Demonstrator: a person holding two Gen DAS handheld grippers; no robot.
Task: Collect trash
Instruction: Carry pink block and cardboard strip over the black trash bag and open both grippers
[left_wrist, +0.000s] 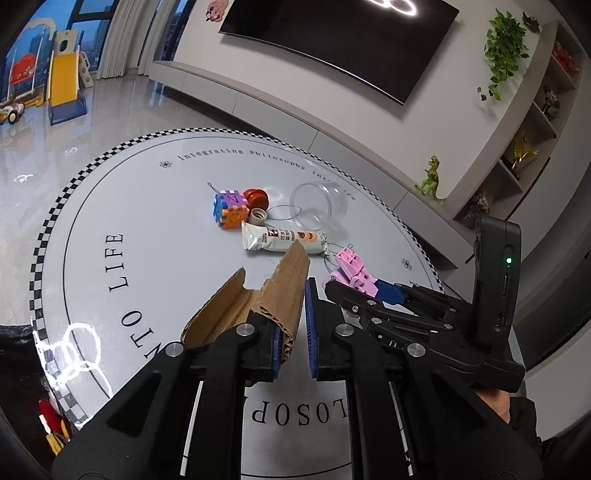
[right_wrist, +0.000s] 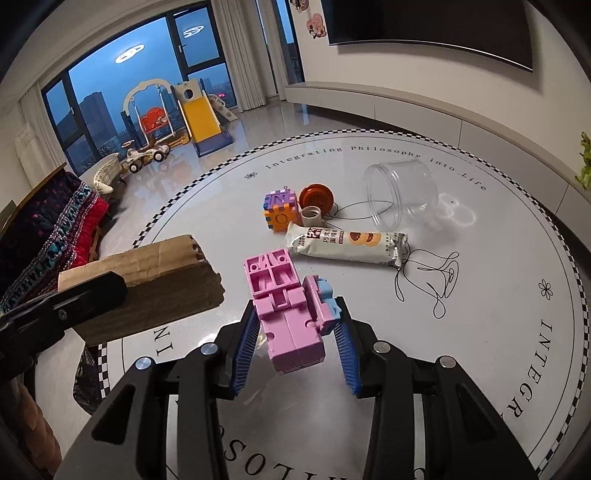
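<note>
**Entry: two held items above a round bench — risks at this point**

Left hand-held gripper (left_wrist: 295, 325) — jaws nearly closed, though in its own view a gap shows between the right pad and the torn brown corrugated cardboard piece (left_wrist: 255, 306). The cardboard lies against the left pad, its ragged end sticking up and forward. Whether both pads press it cannot be told. Risk: a thin, floppy sheet held at one edge may pivot or slide out if the hand tilts or swings.

Right hand-held gripper (right_wrist: 295, 343) — jaws partly open, blue ribbed pads clamped on the sides of a pink plastic toy block with a light-blue part (right_wrist: 291, 321). It hangs clear of the white round bench with the checkered rim (right_wrist: 517, 280). Risk: the block is smooth and jointed; a part could fold or slip. It also looks more like a toy than trash, so binning it may be a sorting error.

Left on the bench, well apart from both grippers:
- white snack wrapper with a biscuit picture (right_wrist: 347, 242), likely the clearest trash
- thin black string, looped (right_wrist: 428, 280), touching the wrapper's end — could drag along and snag
- clear plastic jar on its side (right_wrist: 402, 192), free to roll if nudged
- multicoloured foam cube (right_wrist: 279, 212), orange round lid (right_wrist: 314, 197), small beige cap (right_wrist: 312, 216), clustered together

No bin shows in either view.
</note>
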